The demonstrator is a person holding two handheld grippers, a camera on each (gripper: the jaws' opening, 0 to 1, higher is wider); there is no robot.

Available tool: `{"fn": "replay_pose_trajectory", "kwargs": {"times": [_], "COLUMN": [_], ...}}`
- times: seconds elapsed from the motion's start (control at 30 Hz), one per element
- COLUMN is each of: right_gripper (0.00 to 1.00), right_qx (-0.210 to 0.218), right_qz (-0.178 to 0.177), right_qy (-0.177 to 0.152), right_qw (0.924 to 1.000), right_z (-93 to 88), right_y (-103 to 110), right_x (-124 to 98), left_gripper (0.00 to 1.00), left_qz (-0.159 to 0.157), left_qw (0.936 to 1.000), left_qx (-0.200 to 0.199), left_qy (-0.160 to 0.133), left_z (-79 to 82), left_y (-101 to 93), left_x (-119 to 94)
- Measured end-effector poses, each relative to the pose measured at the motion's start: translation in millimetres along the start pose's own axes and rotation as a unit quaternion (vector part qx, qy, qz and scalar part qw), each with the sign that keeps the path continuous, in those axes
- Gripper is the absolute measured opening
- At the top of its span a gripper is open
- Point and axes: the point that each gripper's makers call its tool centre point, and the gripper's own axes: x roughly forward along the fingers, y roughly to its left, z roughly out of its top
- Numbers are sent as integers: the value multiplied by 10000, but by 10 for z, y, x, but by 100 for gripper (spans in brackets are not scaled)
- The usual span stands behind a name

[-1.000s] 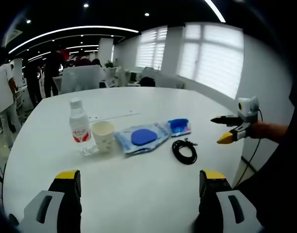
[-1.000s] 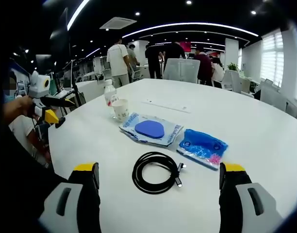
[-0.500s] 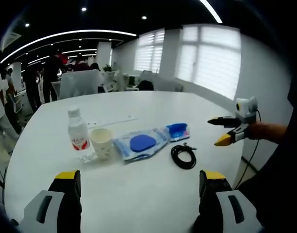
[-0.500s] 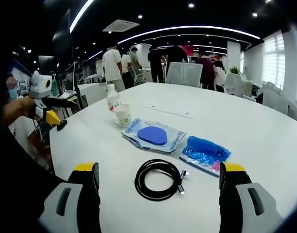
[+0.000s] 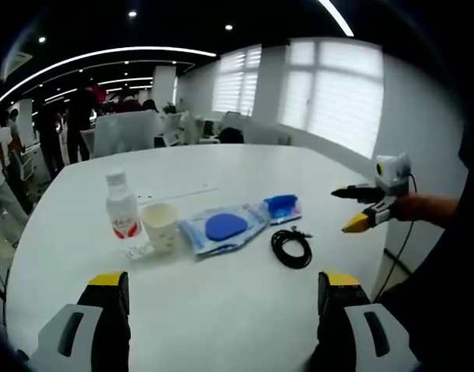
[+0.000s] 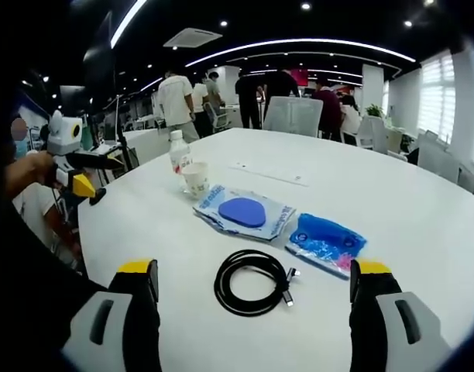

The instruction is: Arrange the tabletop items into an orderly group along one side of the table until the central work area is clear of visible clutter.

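White tabletop [image 6: 423, 209]: cable [image 6: 252, 281], packets and cup [image 6: 195, 177] cluster centrally, ungathered; both grippers' fingers stand wide, empty.

A broad white rounded tabletop [image 6: 423, 209] carries a loose row of things. In the right gripper view, a coiled black cable [image 6: 252, 271] lies nearest, flat on the surface. Just beyond it to the right lies a small blue packet [image 6: 325, 243], and beside that, to the left, a larger clear packet with a blue oval inside [image 6: 242, 212]. Farther left stands a paper cup [image 6: 195, 177], upright, with a small plastic bottle [image 6: 177, 150] upright just behind it. A thin white strip [image 6: 269, 173] lies flat farther out toward the middle.
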Motion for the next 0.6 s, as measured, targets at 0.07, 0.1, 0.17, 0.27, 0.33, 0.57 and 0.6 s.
{"fn": "replay_pose_trajectory", "kwargs": {"times": [0.07, 0.1, 0.17, 0.27, 0.33, 0.57, 0.6], "right_gripper": [99, 99, 99, 99, 99, 99, 99], "right_qx": [-19, -17, -6, -4, 16, -16, -17], "right_qz": [2, 6, -12, -22, -21, -43, -44], "right_qy": [-2, -9, -22, -44, -22, -42, -41], "right_qw": [10000, 10000, 10000, 10000, 10000, 10000, 10000], "right_z": [-2, -1, 2, 5, -8, -9, -7], "right_y": [-3, 0, -4, -2, 6, 17, 18], "right_x": [0, 0, -2, -13, -20, -28, -29], "left_gripper": [100, 100, 100, 100, 100, 100, 100], "left_qz": [-6, 0, 2, 9, 24, 20, 14], "left_qw": [10000, 10000, 10000, 10000, 10000, 10000, 10000], "left_qx": [-10, 9, 22, 17, 3, -17, -21], "left_qy": [-14, 2, 0, -21, -19, -9, -26], "left_z": [-3, -13, -13, -16, -23, -58, -54], "left_y": [-3, -3, -12, -12, -5, -13, -14], "left_x": [-6, -13, -25, -48, -57, -80, -82]}}
